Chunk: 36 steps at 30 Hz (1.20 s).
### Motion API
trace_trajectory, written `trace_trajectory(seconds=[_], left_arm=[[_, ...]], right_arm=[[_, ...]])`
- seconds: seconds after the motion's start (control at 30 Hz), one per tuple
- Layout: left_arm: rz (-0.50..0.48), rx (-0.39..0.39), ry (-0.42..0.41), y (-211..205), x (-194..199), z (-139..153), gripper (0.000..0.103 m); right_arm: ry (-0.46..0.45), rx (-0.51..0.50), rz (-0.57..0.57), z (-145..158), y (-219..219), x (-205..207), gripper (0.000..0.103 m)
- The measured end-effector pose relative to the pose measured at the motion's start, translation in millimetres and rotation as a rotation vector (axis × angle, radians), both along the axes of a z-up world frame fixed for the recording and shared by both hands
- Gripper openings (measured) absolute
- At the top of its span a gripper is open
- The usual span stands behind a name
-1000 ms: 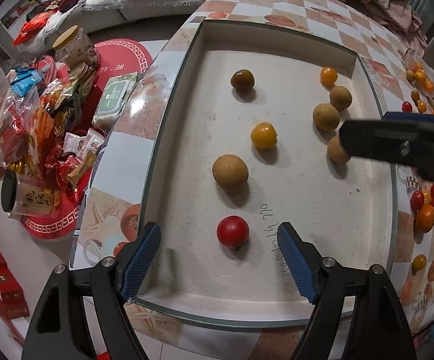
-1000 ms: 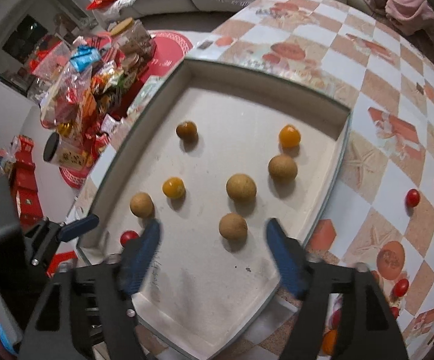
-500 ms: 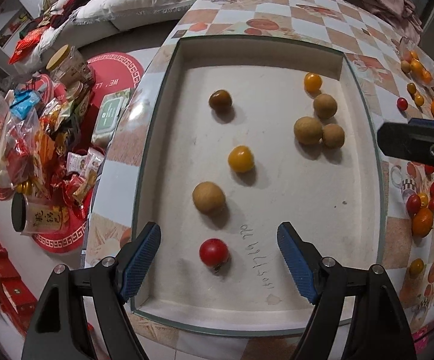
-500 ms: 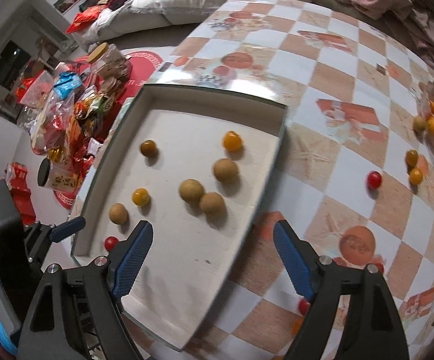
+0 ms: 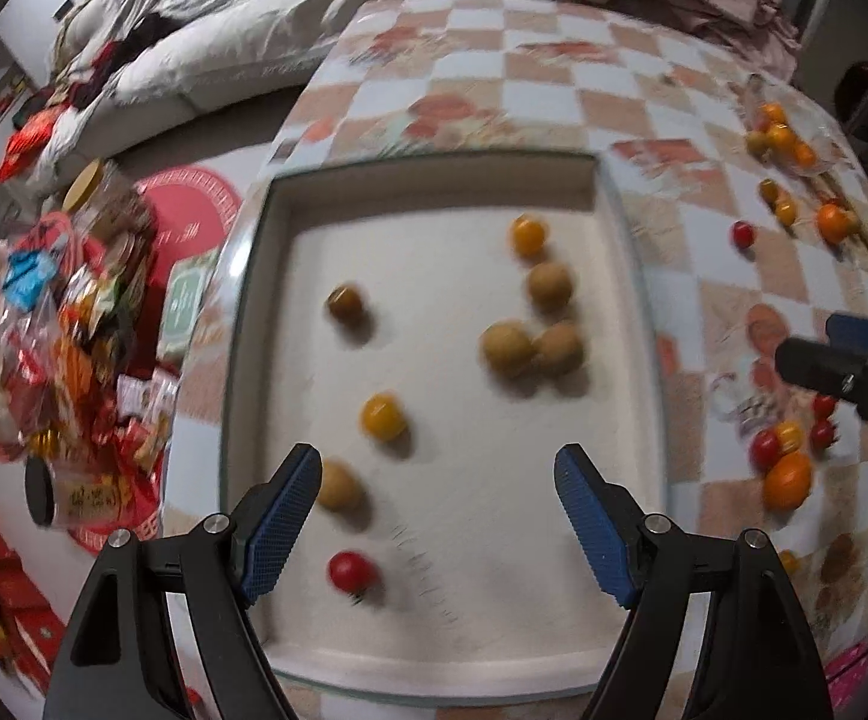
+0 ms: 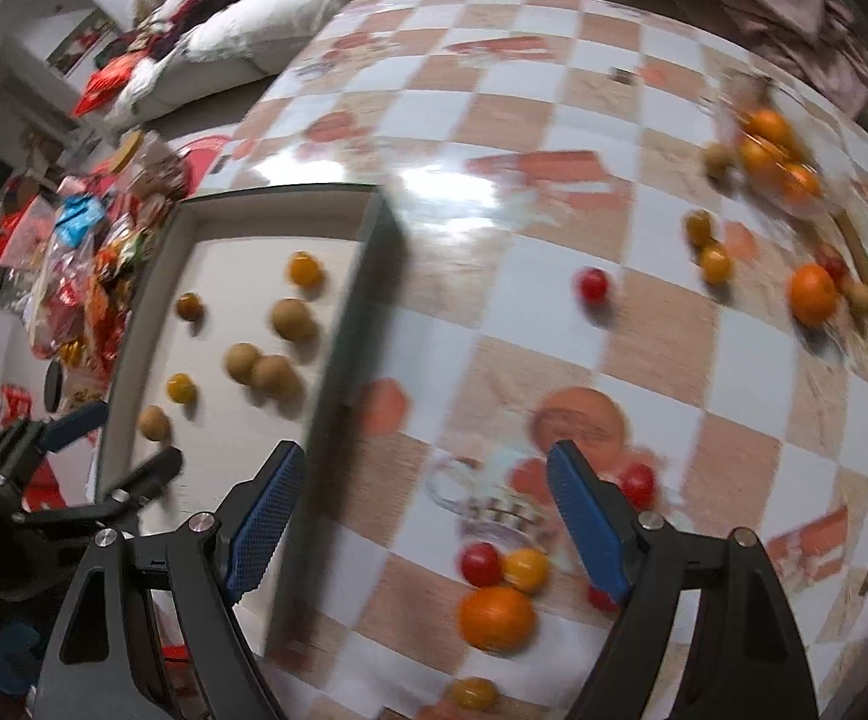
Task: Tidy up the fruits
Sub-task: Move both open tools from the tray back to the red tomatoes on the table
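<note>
Each hand-held gripper gapes empty: left (image 5: pixel 437 519) over the tray's (image 5: pixel 635 276) fruits, right (image 6: pixel 419 516) over tabletop fruits (image 6: pixel 497 609).

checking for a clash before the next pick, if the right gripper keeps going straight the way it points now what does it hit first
Probably bare tablecloth: the right gripper, jaws open and empty, points down at a checkered patch beside the tray. The nearest fruit, a red tomato, sits just below that line. Blur makes depth uncertain.

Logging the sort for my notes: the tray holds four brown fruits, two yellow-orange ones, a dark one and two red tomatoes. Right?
Not quite: only one red tomato lies in the tray, near its front edge, as the left wrist view shows. The other red ones sit outside on the checkered table. The rest stands.
</note>
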State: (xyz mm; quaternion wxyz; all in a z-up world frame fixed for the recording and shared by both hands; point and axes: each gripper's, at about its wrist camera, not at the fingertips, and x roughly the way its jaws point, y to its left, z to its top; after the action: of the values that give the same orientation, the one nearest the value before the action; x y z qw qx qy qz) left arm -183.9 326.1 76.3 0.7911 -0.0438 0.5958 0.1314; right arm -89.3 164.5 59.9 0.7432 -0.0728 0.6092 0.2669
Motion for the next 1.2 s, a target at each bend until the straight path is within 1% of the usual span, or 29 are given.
trace_trajectory(seconds=[0.23,0.37,0.47,0.67,1.0,1.03,1.07,1.1,1.2], left_arm=[[-0.118,-0.028,-0.048,-42.6,42.0,14.8,0.081],[-0.16,-0.051,-0.055,-64.2,64.0,15.1,0.081],[-0.181,-0.067,-0.058,-78.9,78.1,13.7,0.081],[-0.225,-0.075,-0.034,-102.3,98.9,-0.4,0.081],[-0.265,-0.071,-0.02,-121.5,124.8,-17.9,0.081],[-0.273,-0.069,-0.019,-124.4,128.7,-20.3,0.081],[-0.278,-0.067,-0.018,-126.0,131.0,-21.7,0.081],[-0.284,-0.066,-0.017,-128.6,134.8,-24.1,0.081],[-0.294,-0.064,-0.015,-134.6,144.5,-30.1,0.081]], right_arm=[[-0.01,-0.043,-0.144,-4.1,-69.9,7.2,0.085],[-0.001,-0.071,-0.223,-10.4,-111.8,6.4,0.085],[0.012,-0.081,-0.256,-14.9,-133.9,3.4,0.085],[0.025,-0.089,-0.251,-23.1,-149.9,-8.6,0.085],[0.043,-0.044,-0.173,-28.7,-145.0,-23.6,0.085],[0.041,-0.045,-0.165,-29.3,-143.7,-25.7,0.084],[0.037,-0.048,-0.151,-30.7,-141.8,-28.5,0.078],[0.036,-0.051,-0.138,-32.4,-139.6,-30.1,0.07],[0.048,-0.05,-0.107,-40.3,-133.2,-33.3,0.059]])
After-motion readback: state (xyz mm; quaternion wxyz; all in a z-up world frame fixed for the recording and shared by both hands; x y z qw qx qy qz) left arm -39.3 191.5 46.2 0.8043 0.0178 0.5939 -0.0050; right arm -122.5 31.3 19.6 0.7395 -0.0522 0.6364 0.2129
